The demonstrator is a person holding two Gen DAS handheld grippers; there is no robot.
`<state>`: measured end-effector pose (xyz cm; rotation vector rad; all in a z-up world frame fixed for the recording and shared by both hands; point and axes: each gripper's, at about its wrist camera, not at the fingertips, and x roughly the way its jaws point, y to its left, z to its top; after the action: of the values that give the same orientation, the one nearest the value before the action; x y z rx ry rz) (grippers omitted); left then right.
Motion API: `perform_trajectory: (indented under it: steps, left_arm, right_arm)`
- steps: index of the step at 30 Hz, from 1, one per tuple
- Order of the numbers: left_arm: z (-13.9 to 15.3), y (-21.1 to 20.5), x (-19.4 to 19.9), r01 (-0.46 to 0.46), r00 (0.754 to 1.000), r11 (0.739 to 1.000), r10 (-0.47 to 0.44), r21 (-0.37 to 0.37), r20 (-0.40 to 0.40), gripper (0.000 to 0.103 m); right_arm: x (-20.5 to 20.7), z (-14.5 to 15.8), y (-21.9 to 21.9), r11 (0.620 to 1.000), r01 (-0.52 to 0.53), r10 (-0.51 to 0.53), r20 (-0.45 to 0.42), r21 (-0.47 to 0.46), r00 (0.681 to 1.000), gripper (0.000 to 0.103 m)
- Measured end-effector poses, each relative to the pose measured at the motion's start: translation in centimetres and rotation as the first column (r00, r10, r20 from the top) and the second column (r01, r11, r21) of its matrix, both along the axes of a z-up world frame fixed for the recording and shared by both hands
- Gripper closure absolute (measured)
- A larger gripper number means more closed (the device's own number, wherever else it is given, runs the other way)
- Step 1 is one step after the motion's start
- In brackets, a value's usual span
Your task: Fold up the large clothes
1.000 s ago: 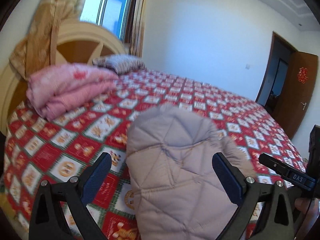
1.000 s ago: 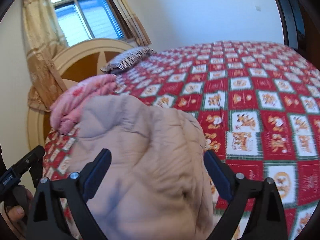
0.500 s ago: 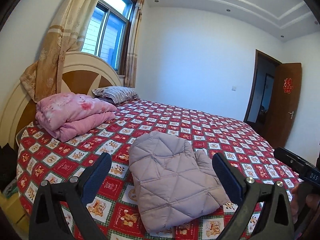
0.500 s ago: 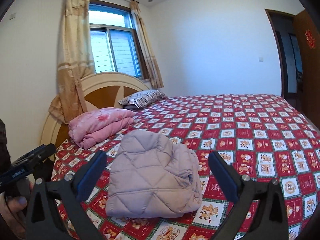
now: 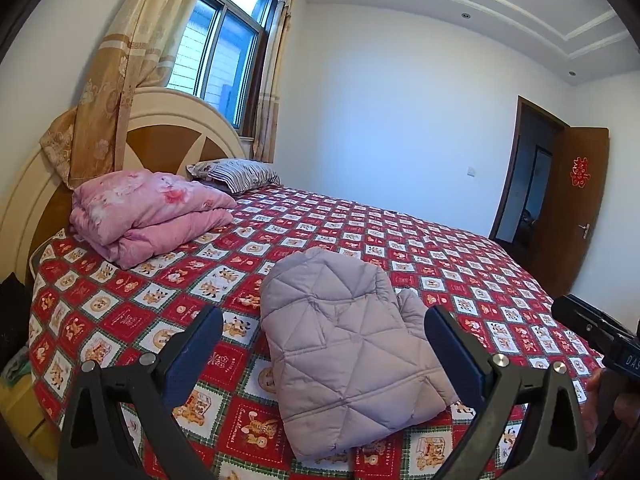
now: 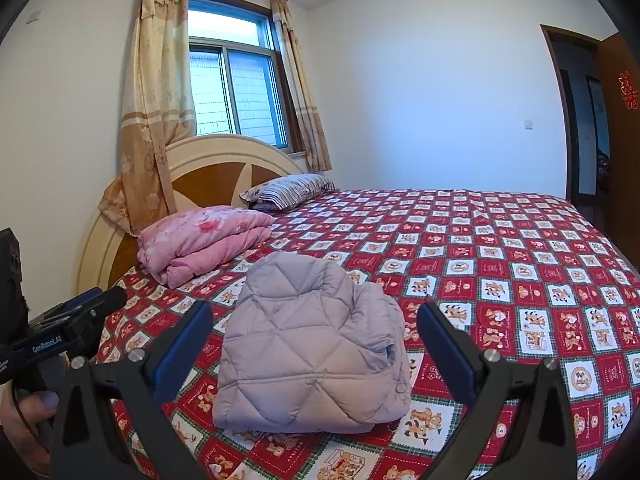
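Note:
A pale lilac quilted jacket (image 5: pixel 344 344) lies folded into a compact bundle near the front edge of the bed; it also shows in the right wrist view (image 6: pixel 312 344). My left gripper (image 5: pixel 324 356) is open and empty, held back from the bed with the jacket framed between its blue-padded fingers. My right gripper (image 6: pixel 316 348) is also open and empty, drawn back the same way. Neither gripper touches the jacket.
The bed (image 5: pixel 460 264) has a red checked cartoon bedspread. A folded pink quilt (image 5: pixel 148 212) and a striped pillow (image 5: pixel 240 172) lie by the headboard (image 5: pixel 168 140). A curtained window is behind. A brown door (image 5: pixel 576 208) stands open at the right.
Both grippers have pulled back and up from the jacket. A second ago it filled both views; now the whole folded bundle and room show.

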<state>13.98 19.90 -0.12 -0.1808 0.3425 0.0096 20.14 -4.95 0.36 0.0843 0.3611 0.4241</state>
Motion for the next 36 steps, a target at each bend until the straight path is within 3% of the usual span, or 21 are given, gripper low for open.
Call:
perform_trajectory:
  steps: [36]
  left_arm:
    - [-0.19,-0.16,-0.14,0.001,1.0,1.0,-0.001,0.014,-0.004,0.002]
  right_arm:
    - [-0.51,-0.31,-0.13,1.0,-0.008,0.008,0.009,-0.008,1.0,0.0]
